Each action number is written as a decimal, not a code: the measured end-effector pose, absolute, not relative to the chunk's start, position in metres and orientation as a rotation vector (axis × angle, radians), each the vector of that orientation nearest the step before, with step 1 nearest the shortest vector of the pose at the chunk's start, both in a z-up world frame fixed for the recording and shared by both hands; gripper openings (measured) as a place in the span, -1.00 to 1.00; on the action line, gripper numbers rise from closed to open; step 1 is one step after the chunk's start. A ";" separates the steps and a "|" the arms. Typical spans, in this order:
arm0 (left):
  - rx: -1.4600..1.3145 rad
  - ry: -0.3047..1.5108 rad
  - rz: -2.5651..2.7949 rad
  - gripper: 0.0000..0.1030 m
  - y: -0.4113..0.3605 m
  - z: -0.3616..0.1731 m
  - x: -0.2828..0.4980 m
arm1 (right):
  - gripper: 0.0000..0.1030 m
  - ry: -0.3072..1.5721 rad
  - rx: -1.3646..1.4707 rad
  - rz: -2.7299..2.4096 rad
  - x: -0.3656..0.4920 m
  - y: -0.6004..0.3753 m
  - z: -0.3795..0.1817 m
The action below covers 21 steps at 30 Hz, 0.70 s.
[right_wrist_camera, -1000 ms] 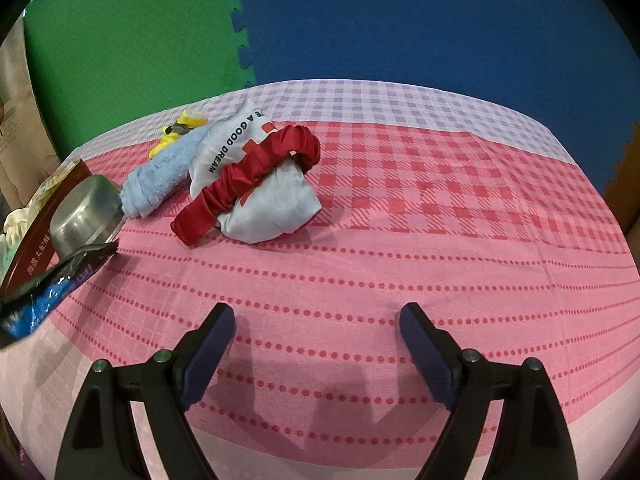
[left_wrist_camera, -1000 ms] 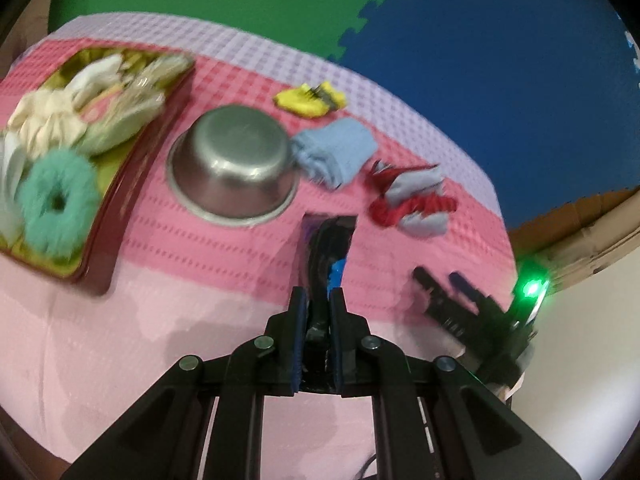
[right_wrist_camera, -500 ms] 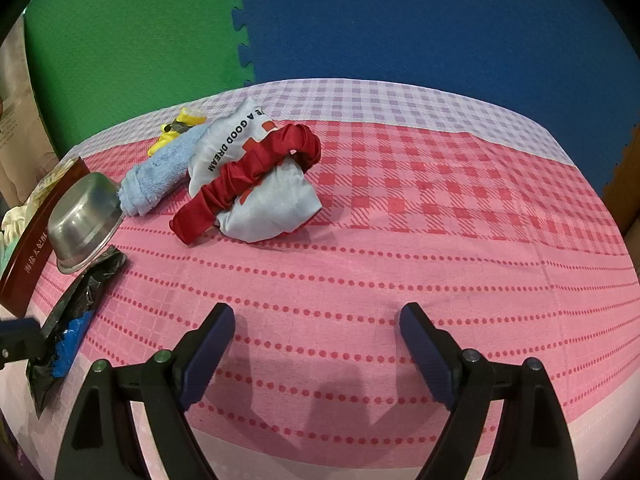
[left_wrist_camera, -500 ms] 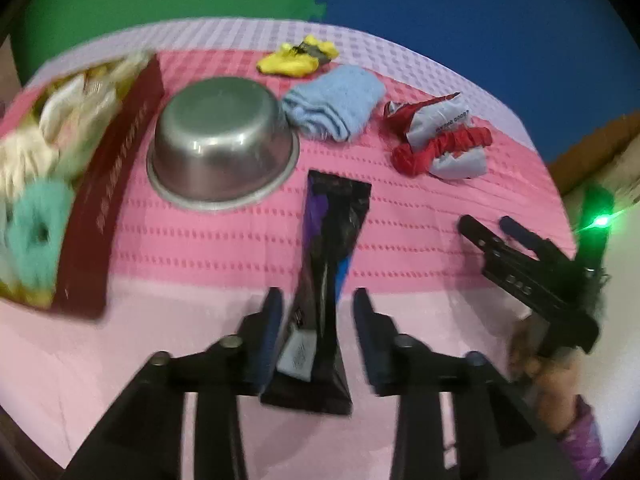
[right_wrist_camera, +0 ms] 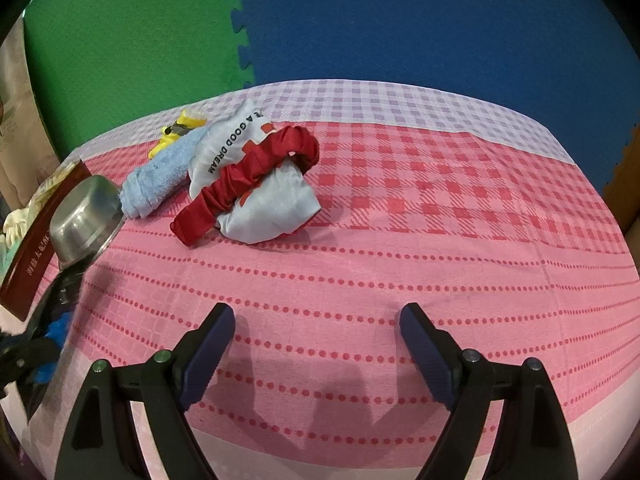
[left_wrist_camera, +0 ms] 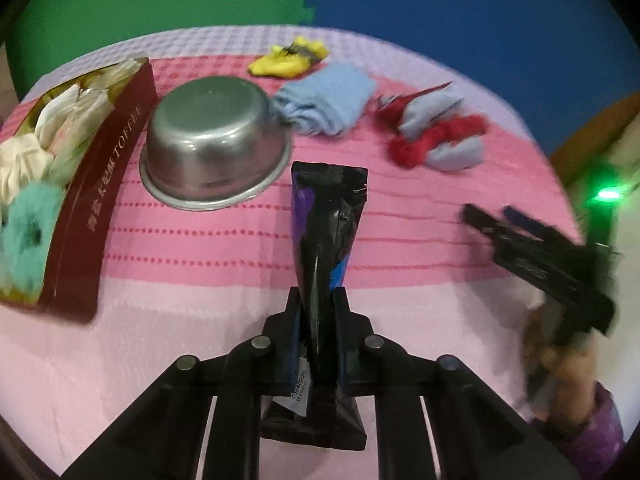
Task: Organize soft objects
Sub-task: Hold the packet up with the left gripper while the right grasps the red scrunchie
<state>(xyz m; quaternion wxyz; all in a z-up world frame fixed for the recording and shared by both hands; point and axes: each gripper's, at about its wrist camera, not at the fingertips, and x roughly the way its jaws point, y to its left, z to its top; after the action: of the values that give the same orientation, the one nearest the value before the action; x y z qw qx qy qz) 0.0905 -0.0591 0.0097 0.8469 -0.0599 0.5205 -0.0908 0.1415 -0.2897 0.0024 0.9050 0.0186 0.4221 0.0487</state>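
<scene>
My left gripper [left_wrist_camera: 318,300] is shut on a black and purple foil pouch [left_wrist_camera: 326,216] that points away over the pink cloth; the pouch also shows at the left edge of the right wrist view [right_wrist_camera: 52,312]. My right gripper [right_wrist_camera: 316,320] is open and empty above the cloth, near the front edge; it shows in the left wrist view [left_wrist_camera: 532,248] at the right. Ahead lie a red scrunchie [right_wrist_camera: 248,182] on a grey printed cloth [right_wrist_camera: 272,208], a rolled light blue towel [right_wrist_camera: 160,174] and a yellow item [right_wrist_camera: 180,130].
An upturned steel bowl [left_wrist_camera: 212,144] stands left of the pouch. A dark red box [left_wrist_camera: 96,208] at the far left holds a teal scrunchie [left_wrist_camera: 28,232] and pale fabric pieces. Green and blue foam mats stand behind the table.
My left gripper let go of the pouch, which lay between its open fingers half a second ago, and has now shut on it again. The right gripper has barely moved.
</scene>
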 end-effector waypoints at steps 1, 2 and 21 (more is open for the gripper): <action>-0.144 1.083 -0.211 -0.77 -0.058 0.013 0.084 | 0.70 0.870 0.056 0.116 0.141 -0.292 0.003; -0.163 1.062 -0.224 -0.77 -0.055 0.019 0.075 | 0.70 0.863 0.089 0.160 0.140 -0.295 0.006; -0.273 0.976 -0.169 -0.75 -0.013 0.050 0.013 | 0.60 0.842 -0.105 0.405 0.221 -0.261 0.033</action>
<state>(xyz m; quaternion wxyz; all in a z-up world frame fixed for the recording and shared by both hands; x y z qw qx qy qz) 0.0134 -0.0128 0.0497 0.8709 -0.1307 0.4668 -0.0807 0.2208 -0.2606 0.0334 0.8914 -0.0506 0.4057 0.1953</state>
